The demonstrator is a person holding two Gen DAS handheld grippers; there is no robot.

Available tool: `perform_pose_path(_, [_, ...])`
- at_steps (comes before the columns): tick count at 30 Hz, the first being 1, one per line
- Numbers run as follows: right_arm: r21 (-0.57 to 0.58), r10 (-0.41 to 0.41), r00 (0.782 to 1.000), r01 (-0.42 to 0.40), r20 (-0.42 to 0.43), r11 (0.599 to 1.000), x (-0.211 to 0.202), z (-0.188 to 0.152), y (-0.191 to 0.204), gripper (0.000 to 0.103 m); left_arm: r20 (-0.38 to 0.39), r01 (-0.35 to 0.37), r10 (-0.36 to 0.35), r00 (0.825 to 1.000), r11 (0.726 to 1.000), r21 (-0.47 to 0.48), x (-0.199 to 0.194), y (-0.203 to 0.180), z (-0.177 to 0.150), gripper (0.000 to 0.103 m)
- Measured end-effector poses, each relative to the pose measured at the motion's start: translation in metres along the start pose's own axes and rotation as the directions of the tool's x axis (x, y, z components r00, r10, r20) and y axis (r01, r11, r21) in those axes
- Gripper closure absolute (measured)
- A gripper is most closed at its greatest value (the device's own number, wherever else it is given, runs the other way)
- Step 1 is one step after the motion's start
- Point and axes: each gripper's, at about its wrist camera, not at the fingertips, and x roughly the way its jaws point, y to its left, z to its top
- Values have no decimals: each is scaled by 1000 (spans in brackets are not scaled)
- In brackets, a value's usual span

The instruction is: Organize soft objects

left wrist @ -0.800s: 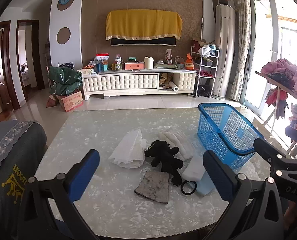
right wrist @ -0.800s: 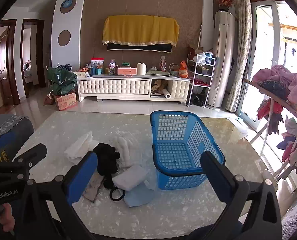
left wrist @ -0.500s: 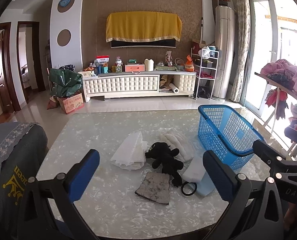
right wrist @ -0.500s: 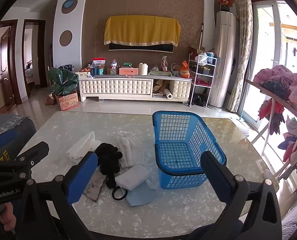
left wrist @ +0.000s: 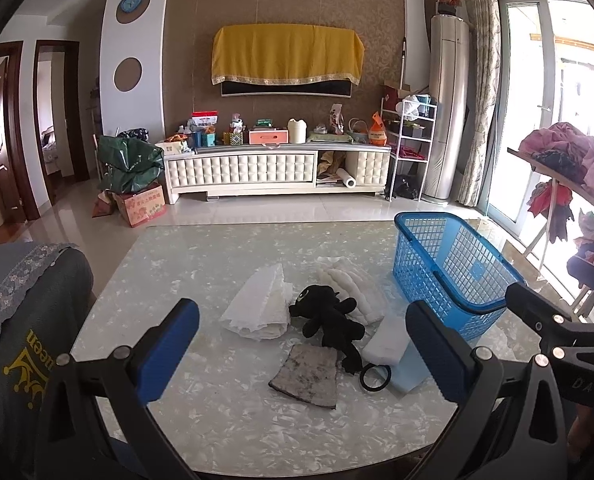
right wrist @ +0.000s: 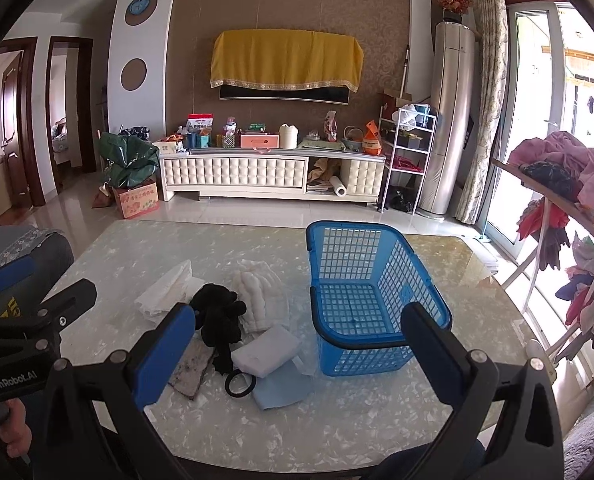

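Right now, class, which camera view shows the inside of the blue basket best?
The right wrist view: it looks down into the blue basket, showing its bare mesh floor. The left wrist view shows the blue basket from the side, mostly its outer wall.

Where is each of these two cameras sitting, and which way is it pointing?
Left wrist view: rides the left gripper, looking forward across the marble table at the black plush toy; its own open blue fingers and the right gripper show at the right edge.
Right wrist view: rides the right gripper, facing the blue basket; the person's left hand shows bottom left.
Shared: table, toy, basket, yellow-draped TV wall.
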Motion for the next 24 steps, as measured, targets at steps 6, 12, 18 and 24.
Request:
perform_pose_path(6, [-2,1,1000,-1,-3,1000,-1,-1,1,0,0,0,0,1000,1000,2,-1,0,0,0])
perform_pose_path(12, [-2,8,1000,-8,-9,1000,-1,-2,2,0,-5,5,-5,1000,1000,-1,-2,0,-1,0])
perform_pose_path(18, [-4,10,1000,-10,-12,1000,-2,-1,3,0,-1,11,-11,1000,1000,1,-5,0,-1,0])
perform_pose_path(24, [-6,9,1000,-9,-11,1000,-4,-1,2,0,-4,9,-9,1000,1000,3,-7,-1,0,0])
